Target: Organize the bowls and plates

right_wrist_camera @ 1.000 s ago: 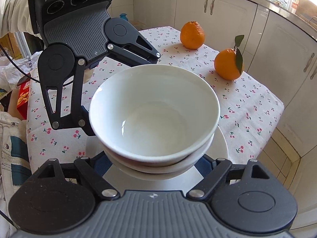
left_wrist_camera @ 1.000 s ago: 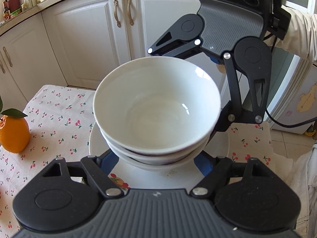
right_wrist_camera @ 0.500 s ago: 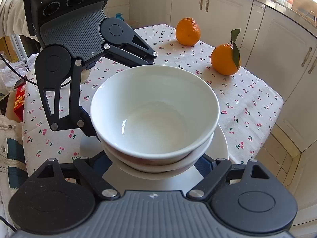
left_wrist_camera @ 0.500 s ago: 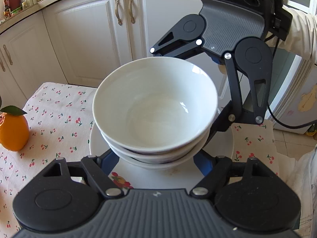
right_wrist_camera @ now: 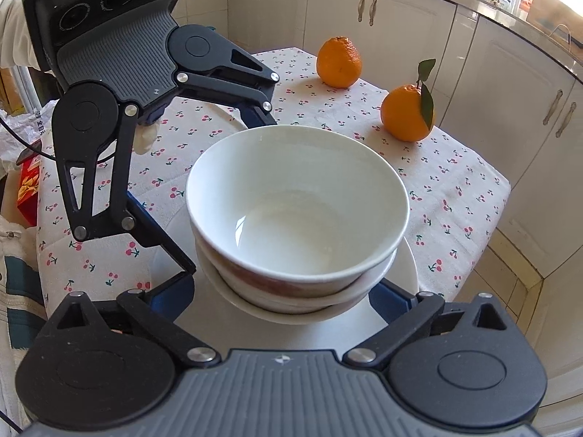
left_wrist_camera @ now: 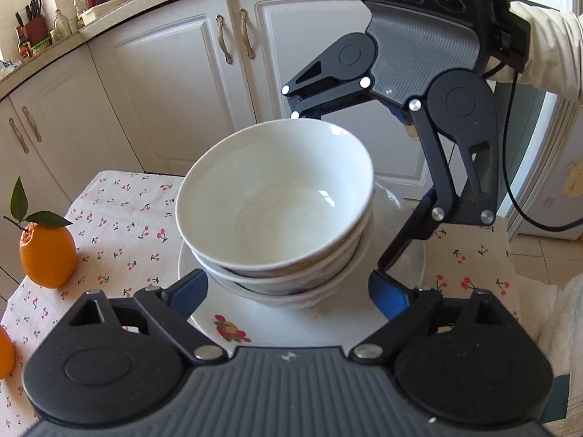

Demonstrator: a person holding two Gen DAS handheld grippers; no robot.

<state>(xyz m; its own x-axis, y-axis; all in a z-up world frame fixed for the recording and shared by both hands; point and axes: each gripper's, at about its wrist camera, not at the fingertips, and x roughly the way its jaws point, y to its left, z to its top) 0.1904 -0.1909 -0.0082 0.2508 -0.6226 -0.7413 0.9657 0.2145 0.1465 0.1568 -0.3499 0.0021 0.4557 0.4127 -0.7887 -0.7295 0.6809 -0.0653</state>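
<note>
sitting in the middle of the scene, the stack of bowls (left_wrist_camera: 277,211) rests on a white plate (left_wrist_camera: 328,320), and the plate lies on the desk (right_wrist_camera: 455,189) with its cherry-print cloth, towards the desk's near right edge in the right wrist view. three white bowls are nested, mouths up, the stack upright.

the left claw (left_wrist_camera: 288,291) faces the stack from one side and the right claw (right_wrist_camera: 280,298) from the opposite side, so the dishes lie straight ahead of each, between its blue fingers. both sets of jaws are opening; the pads stand clear of the bowls and of the plate rim, with nothing gripped. neither hand looks nearer than the other; the stack sits about midway between them.

by my reading the stack has just been set down and let go, so the next move would be to draw each claw straight back from the plate without clipping the rim.

further off on the cloth stand two oranges (right_wrist_camera: 408,113), one with a leaf, well apart from the plate. white cupboards (left_wrist_camera: 164,83) lie beyond the desk.
</note>
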